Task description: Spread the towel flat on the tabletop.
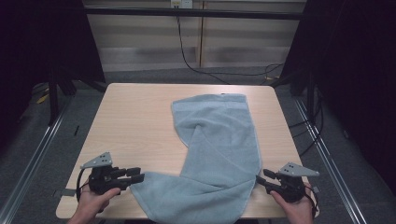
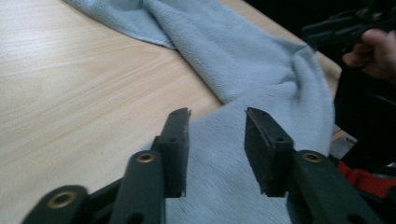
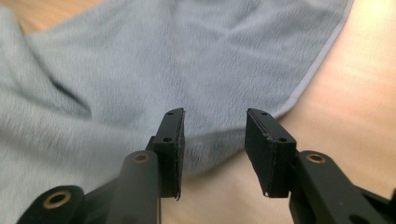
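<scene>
Across the pale wooden table [image 1: 135,121], a light blue terry towel [image 1: 219,154] lies crumpled and partly folded, running from the far middle to the near edge, where it hangs slightly over. At its near left corner the left gripper [image 1: 139,176] sits with its 2 black jaws parted, towel beneath but nothing pinched. Beside the towel's near right edge, the right gripper [image 1: 260,179] also stands with jaws apart, gripping nothing.
</scene>
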The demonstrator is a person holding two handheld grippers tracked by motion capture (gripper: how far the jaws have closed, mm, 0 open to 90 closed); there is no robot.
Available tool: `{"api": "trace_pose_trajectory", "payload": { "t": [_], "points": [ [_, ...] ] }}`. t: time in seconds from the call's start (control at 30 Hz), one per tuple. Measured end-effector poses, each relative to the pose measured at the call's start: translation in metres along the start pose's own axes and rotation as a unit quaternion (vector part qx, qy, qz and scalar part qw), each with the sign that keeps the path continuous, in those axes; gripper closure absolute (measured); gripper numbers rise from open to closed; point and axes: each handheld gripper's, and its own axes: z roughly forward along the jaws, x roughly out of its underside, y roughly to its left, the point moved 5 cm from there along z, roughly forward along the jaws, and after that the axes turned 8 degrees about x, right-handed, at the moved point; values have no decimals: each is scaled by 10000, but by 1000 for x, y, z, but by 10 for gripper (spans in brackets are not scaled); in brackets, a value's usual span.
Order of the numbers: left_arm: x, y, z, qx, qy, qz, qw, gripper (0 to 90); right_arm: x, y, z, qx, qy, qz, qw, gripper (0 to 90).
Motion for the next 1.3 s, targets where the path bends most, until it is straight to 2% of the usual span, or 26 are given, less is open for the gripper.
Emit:
{"api": "trace_pose_trajectory", "payload": {
  "t": [0.03,0.13,0.17,0.2,0.23,0.27,0.3,0.33,0.37,0.4,0.43,0.47,0.53,0.6,0.67,0.7,0.77,0.87,0.9,0.93,1.0,1.07,1.1,1.17,1.2,1.3],
  "points": [
    [-3,10,13,-99,234,-5,9997,574,-3,1,1,-37,-14,-34,10000,581],
    [-6,21,29,-198,448,-58,9988,570,-13,10,10,-166,-3,-153,9997,575],
    [-8,29,45,-308,640,-26,9975,573,-24,25,27,-334,55,-356,9988,572],
    [-8,29,45,-308,640,-26,9975,584,-24,25,27,-334,55,-356,9988,572],
    [-13,32,63,-181,768,-16,9969,588,-35,36,42,-471,86,-495,9976,559],
    [-13,32,63,-181,768,-16,9969,598,-35,36,42,-471,86,-495,9976,559],
    [-13,30,75,-177,929,22,9955,600,-50,47,63,-566,174,-665,9960,538],
    [-12,24,79,-88,1021,104,9947,606,-56,50,68,-597,164,-666,9959,533],
    [-12,24,79,-88,1021,104,9947,606,-56,50,68,-597,164,-666,9959,533],
    [-5,12,81,17,1237,331,9918,609,-72,56,86,-768,145,-602,9951,526],
    [-5,12,81,17,1237,331,9918,614,-76,58,92,-793,164,-608,9949,525],
    [5,4,77,-4,1332,434,9901,614,-81,61,102,-793,223,-675,9943,525],
    [12,2,73,-21,1394,486,9890,611,-84,65,116,-761,389,-793,9932,517],
    [15,1,71,18,1414,485,9888,620,-84,68,131,-791,613,-722,9924,505],
    [19,-2,69,69,1445,525,9881,689,-83,68,136,-756,657,-736,9922,497],
    [23,-8,66,176,1559,477,9865,757,-79,68,146,-718,780,-724,9917,490],
    [28,-15,62,310,1661,525,9842,849,-76,65,152,-702,856,-648,9917,566],
    [33,-25,53,696,1515,369,9853,872,-72,63,152,-670,852,-717,9915,791],
    [33,-25,53,696,1515,369,9853,872,-72,61,148,-626,813,-802,9915,829],
    [33,-29,47,823,1339,293,9871,872,-72,60,146,-624,747,-725,9926,848],
    [31,-29,44,819,1209,256,9890,870,-73,54,139,-529,683,-617,9943,856],
    [28,-28,43,860,1145,248,9894,863,-73,51,136,-514,615,-535,9953,856],
    [21,-24,44,767,1007,206,9917,848,-72,44,131,-455,565,-420,9965,856],
    [17,-21,46,651,969,197,9930,810,-66,37,130,-360,684,-402,9962,854],
    [6,-14,52,551,875,163,9945,779,-62,35,132,-360,743,-372,9959,853],
    [-17,5,66,290,728,134,9968,700,-56,31,134,-546,799,-166,9952,852]
  ]
}}
